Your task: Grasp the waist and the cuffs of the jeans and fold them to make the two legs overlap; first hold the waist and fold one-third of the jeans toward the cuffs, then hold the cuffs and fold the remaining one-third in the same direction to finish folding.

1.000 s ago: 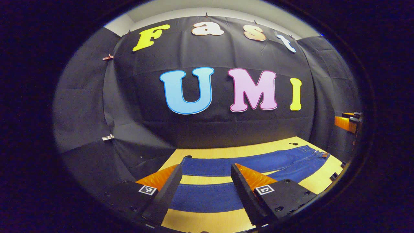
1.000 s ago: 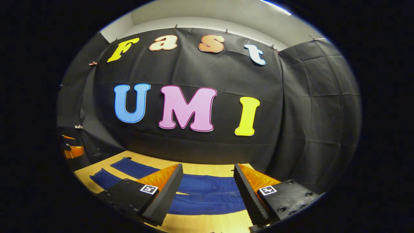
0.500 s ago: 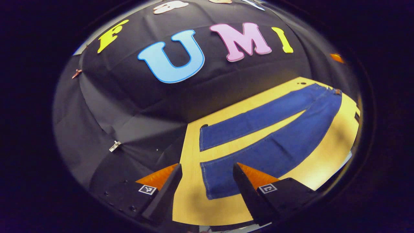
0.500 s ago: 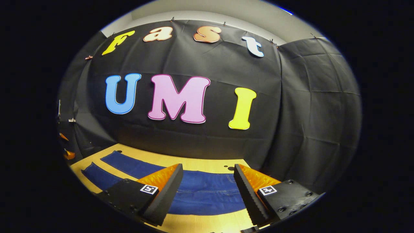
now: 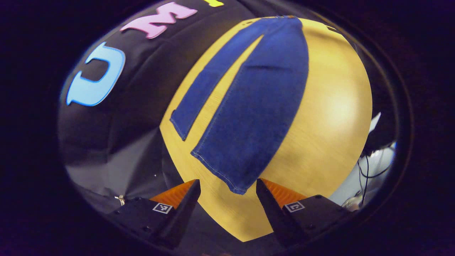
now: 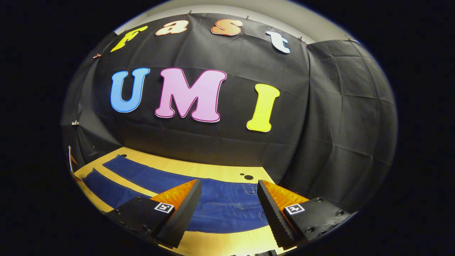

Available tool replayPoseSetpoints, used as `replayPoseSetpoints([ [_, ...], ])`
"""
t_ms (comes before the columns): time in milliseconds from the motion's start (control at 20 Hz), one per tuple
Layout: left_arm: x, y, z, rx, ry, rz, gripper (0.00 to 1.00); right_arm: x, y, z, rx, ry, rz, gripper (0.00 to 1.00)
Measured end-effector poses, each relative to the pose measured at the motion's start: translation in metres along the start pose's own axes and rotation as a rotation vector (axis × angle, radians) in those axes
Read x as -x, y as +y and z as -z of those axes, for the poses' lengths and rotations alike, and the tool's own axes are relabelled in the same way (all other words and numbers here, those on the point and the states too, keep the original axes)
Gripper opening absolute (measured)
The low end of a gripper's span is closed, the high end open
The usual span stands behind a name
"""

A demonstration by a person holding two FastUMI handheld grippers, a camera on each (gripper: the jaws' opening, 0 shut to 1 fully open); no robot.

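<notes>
Blue jeans [image 5: 256,106] lie flat lengthwise on the wooden tabletop [image 5: 330,106], legs apart, cuffs toward its left end. The left gripper [image 5: 227,188] hangs with fingers spread above the near cuff. The right gripper [image 6: 229,188] hangs spread over the waist.

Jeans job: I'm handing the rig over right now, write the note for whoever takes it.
Left gripper: jaws open, holding nothing, above the cuff of the nearer leg.
Right gripper: jaws open, holding nothing, above the waist end.
Jeans: spread flat on the wooden table, legs apart in a V with bare table between them.
Done: nothing yet, no grasp and no fold.
Left: grip waist and cuffs, bring the two legs to overlap, fold the waist third toward the cuffs, then fold the cuff third the same way.
</notes>
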State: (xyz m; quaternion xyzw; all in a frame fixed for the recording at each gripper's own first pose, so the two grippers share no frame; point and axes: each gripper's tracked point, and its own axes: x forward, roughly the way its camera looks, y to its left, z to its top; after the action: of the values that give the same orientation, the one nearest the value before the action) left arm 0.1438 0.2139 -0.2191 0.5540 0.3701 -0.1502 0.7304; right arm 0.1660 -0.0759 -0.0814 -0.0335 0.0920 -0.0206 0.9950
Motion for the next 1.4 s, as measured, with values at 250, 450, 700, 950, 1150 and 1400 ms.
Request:
replayPoseSetpoints([
  [250, -0.027, -0.009, 0.009, -0.205, 0.056, 0.033, 0.98, -0.010, -0.026, 0.016, 0.042, 0.041, 0.036, 0.96],
  [450, -0.027, -0.012, -0.017, -0.228, 0.024, 0.002, 0.92, -0.018, -0.048, 0.034, 0.072, 0.087, 0.062, 0.96],
  [700, -0.025, -0.023, -0.029, -0.183, 0.045, 0.056, 0.61, -0.035, -0.077, 0.051, 0.254, 0.092, 0.078, 0.96],
  [950, -0.039, -0.024, -0.028, -0.131, 0.070, 0.090, 0.16, -0.049, -0.114, 0.074, 0.391, 0.136, 0.064, 0.97],
  [1150, -0.041, -0.026, -0.030, -0.076, 0.076, 0.129, 0.08, -0.057, -0.137, 0.104, 0.580, 0.186, 0.000, 0.96],
  [1400, -0.040, -0.025, -0.031, -0.086, 0.085, 0.148, 0.06, -0.063, -0.159, 0.136, 0.905, 0.233, -0.165, 0.96],
])
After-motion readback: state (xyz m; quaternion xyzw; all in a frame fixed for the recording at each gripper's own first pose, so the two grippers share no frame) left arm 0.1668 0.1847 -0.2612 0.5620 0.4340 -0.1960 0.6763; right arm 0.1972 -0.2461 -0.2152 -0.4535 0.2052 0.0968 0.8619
